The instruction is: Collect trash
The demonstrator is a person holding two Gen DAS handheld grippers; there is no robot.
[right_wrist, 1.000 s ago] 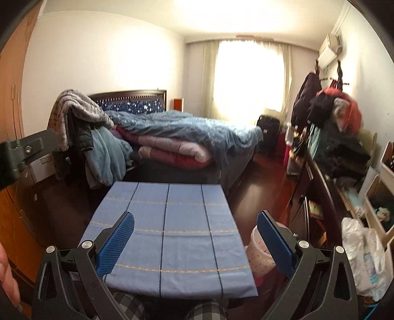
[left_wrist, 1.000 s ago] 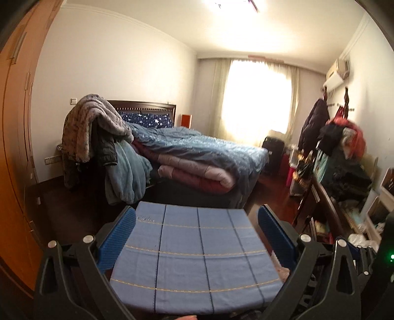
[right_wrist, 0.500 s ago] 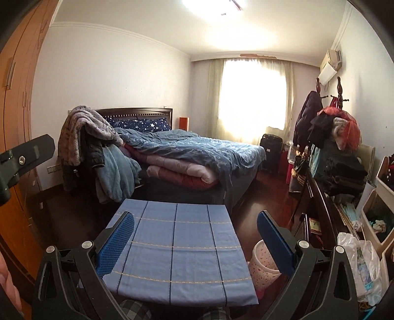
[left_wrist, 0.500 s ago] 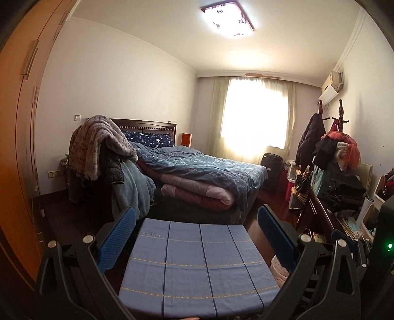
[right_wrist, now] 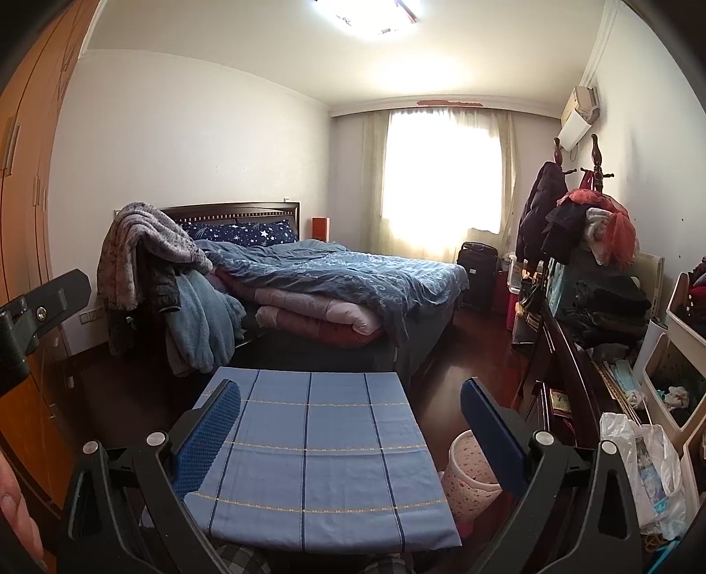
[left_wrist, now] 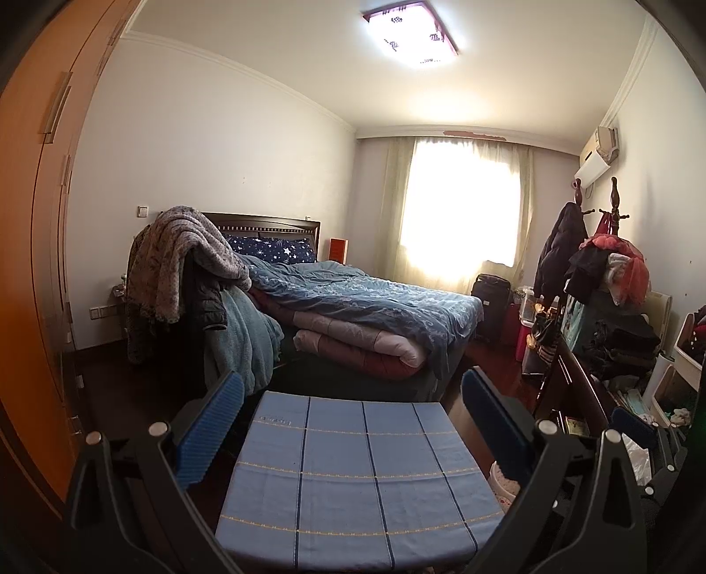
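Both claws, left (left_wrist: 348,424) and right (right_wrist: 348,424), have tilted upward, empty.

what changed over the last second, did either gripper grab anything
Both grippers tilted upward: the ceiling lamp came into view and the blue cloth-covered table slid lower in both views. Nothing was grabbed; the left gripper and right gripper stayed open and empty. The pink bin stayed beside the table.

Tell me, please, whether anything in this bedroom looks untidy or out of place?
Yes: blankets and a jacket are heaped over the bed's left corner, and clothes are piled high on the right-hand furniture.
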